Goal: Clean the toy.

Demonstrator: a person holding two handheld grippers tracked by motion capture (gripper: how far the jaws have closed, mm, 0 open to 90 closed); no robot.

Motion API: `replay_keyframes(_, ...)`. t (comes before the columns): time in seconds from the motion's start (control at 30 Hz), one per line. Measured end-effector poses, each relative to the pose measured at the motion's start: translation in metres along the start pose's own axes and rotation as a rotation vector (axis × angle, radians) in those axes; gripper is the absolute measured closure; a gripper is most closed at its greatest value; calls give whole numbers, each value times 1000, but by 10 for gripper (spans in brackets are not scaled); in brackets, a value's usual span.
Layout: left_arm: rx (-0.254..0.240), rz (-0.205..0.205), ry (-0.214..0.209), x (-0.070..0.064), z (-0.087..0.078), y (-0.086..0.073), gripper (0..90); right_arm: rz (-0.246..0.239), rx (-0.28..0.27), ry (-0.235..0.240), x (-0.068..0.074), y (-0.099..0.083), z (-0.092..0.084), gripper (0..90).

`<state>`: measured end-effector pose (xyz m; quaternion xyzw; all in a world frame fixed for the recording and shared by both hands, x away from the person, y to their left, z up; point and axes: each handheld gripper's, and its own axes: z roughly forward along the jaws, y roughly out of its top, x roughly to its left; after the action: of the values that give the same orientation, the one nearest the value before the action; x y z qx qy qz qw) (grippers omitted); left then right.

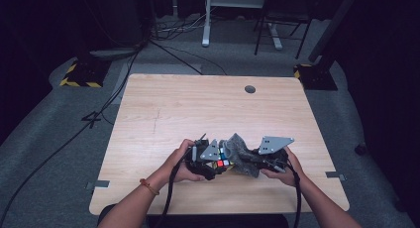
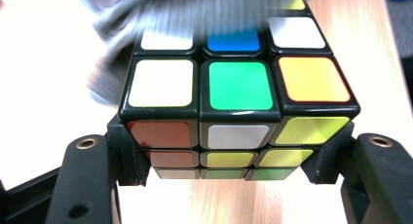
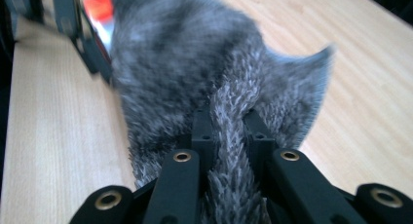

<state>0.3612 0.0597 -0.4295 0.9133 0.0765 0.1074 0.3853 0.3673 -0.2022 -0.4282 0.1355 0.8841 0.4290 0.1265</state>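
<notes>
Cube: a colour-tiled puzzle cube clamped between the left gripper jaws, near the wooden table front edge.
Cloth: fuzzy grey cloth pinched by the right gripper, draped over the cube's far side.
Surroundings: round hole at the table's far edge, well apart.

Table: I see a light wooden top with rounded corners and a round hole near its far edge.
Floor: I see grey carpet, with dark cables trailing over it at the left.
Behind: I make out white desk legs and a dark chair frame.
Corners: I see black bases with yellow stripes, possibly stand feet.
Light: my view of the room is dim and the walls are lost in dark.
</notes>
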Motion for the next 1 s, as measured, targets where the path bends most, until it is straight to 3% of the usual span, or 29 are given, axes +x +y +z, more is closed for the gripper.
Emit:
replay_keyframes(0.07, -31, -8, -5, 0, -2, 0, 340, 22, -32, 29, 0, -2, 0, 800)
replay_keyframes(0.17, -12, 3, 11, -2, 2, 0, 339, 39, -79, 68, 3, 1, 0, 800)
replay_keyframes(0.23, -8, -1, -1, -1, 5, -1, 339, 28, -83, 78, 8, 3, 2, 801)
replay_keyframes(0.37, -19, -30, 0, 0, 8, -3, 335, 22, -116, 69, 10, 5, 0, 801)
replay_keyframes(0.67, 25, 2, 28, -2, 16, 1, 334, 2, -152, 51, 13, 11, -3, 802)
replay_keyframes(0.77, 34, 1, 44, -3, 15, 1, 336, -12, -136, 33, 14, 12, -1, 802)
replay_keyframes(0.87, 28, 4, 41, -4, 13, 2, 337, -45, -80, -3, 14, 9, 4, 802)
replay_keyframes(1.0, 17, 14, 33, -5, 11, 3, 337, -33, -44, 13, 11, 3, 7, 802)
